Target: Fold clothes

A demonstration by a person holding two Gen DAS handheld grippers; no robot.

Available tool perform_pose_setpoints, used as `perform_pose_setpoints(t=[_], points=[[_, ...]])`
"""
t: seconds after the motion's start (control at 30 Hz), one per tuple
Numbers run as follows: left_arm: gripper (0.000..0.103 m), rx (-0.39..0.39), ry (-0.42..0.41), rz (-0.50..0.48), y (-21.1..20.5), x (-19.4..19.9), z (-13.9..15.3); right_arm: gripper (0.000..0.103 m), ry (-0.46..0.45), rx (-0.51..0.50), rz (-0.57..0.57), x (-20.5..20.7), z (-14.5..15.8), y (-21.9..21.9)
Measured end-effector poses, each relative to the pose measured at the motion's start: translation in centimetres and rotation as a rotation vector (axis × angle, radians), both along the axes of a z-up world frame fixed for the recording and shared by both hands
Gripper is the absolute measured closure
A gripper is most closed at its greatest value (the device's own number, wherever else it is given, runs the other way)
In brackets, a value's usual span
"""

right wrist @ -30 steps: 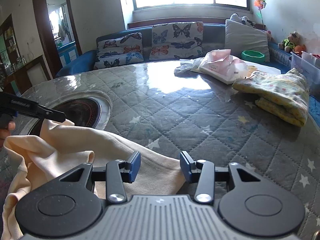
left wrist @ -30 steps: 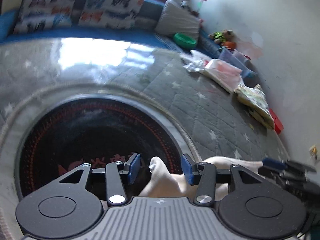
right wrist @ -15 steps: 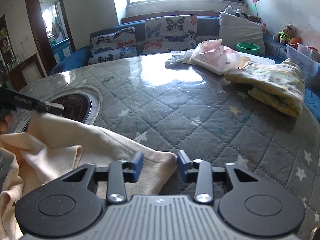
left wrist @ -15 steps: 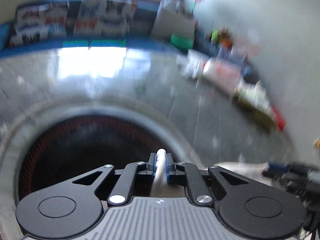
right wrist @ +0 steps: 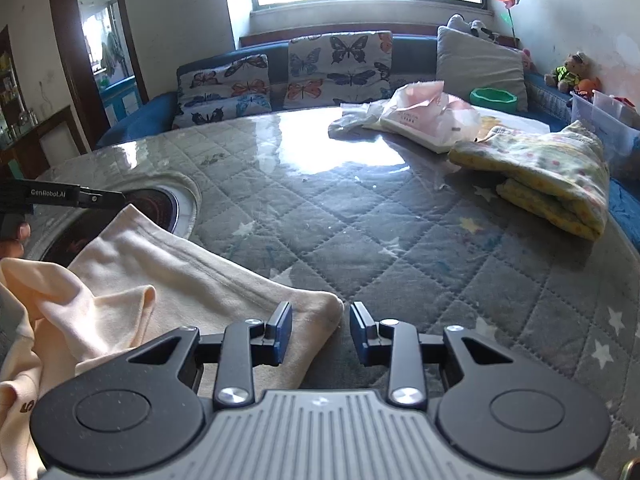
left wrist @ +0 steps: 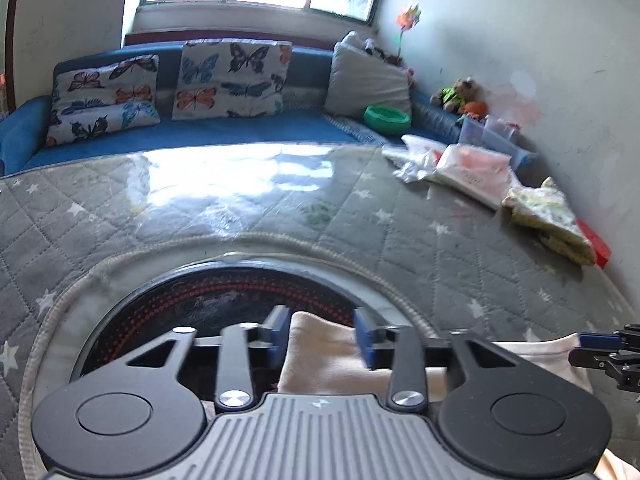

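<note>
A cream garment (right wrist: 168, 280) lies at the near left of the quilted grey table (right wrist: 400, 232), one part spread flat, another rumpled at the left edge. My right gripper (right wrist: 320, 330) is open, its jaws either side of the garment's right corner. My left gripper (left wrist: 322, 334) is open over the garment's other corner (left wrist: 320, 344), which rests on the black round cooktop (left wrist: 216, 296). The left gripper also shows in the right wrist view (right wrist: 96, 199), and the right gripper shows in the left wrist view (left wrist: 600, 354).
A folded yellow patterned cloth (right wrist: 548, 172) lies at the table's right. Plastic bags with pink items (right wrist: 424, 116) sit at the far side. A blue sofa with butterfly cushions (right wrist: 280, 76), a green bowl (right wrist: 492, 97) and a plastic bin (right wrist: 600, 116) lie beyond.
My left gripper closed on the garment corner half a second ago and has now opened, with the corner lying flat on the cooktop. The garment's near part is spread flatter.
</note>
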State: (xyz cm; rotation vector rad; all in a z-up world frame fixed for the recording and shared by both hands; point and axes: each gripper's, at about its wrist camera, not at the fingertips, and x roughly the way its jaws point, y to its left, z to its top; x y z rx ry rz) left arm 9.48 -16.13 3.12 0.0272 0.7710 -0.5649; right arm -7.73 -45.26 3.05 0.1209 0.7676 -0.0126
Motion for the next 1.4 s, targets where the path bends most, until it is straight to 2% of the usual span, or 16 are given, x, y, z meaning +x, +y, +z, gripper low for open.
perform_pose_setpoints(t=[0.13,0.27,0.4,0.73,1.4], points=[[0.062,0.072,-0.003,-0.026,-1.1,-0.1,-1.0,0.071,-0.008,-0.023,0.0,-0.3,0.3,0.6],[0.08,0.125,-0.017,-0.038,-1.7,-0.4,-1.9,0.071,-0.01,-0.047,0.037,-0.8,0.6,1.3],[0.091,0.138,-0.031,-0.035,-1.7,-0.8,-1.8,0.072,0.013,-0.048,0.054,-0.6,0.2,1.7],[0.093,0.235,-0.099,0.014,-1.7,-2.1,-1.7,0.071,0.027,-0.067,0.085,0.6,-0.5,2.9],[0.093,0.333,-0.104,0.215,4.4,-0.8,-1.8,0.07,-0.025,-0.084,0.222,8.1,-1.2,9.7]])
